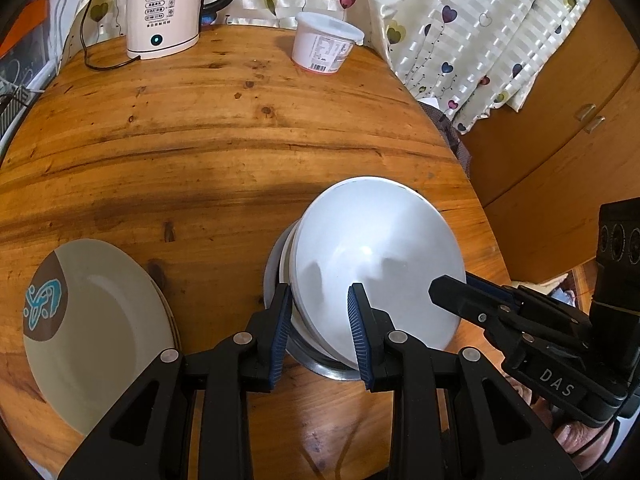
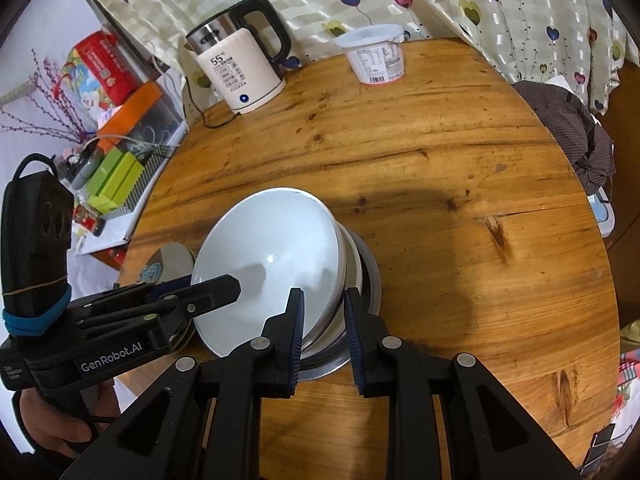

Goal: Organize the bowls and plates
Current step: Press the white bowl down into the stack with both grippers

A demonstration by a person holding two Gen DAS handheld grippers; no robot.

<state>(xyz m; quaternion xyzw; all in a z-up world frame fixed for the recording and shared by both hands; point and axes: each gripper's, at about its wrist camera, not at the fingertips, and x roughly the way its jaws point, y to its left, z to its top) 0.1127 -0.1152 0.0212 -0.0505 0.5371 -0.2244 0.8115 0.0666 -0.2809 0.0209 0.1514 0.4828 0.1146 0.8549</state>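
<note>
stack: white ceramic bowl (image 1: pixel 376 264) atop steel bowl (image 1: pixel 320 364) | left of it – cream patterned plate (image 1: pixel 92 332) | behind – white electric kettle (image 1: pixel 162 12), lidded plastic tub (image 1: pixel 324 42) | all on round wooden table (image 1: pixel 224 140)

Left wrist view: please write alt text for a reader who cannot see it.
Two black grippers, left gripper and right gripper, straddle opposite rims of a tilted white bowl atop a metal bowl on a round wooden table. A beige plate lies left.

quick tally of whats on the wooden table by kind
bowls, stacked: at least 3, white bowl on top, metal bowl at the bottom
plates: at least 1
kettle: 1
lidded tub: 1
total: at least 6
</note>
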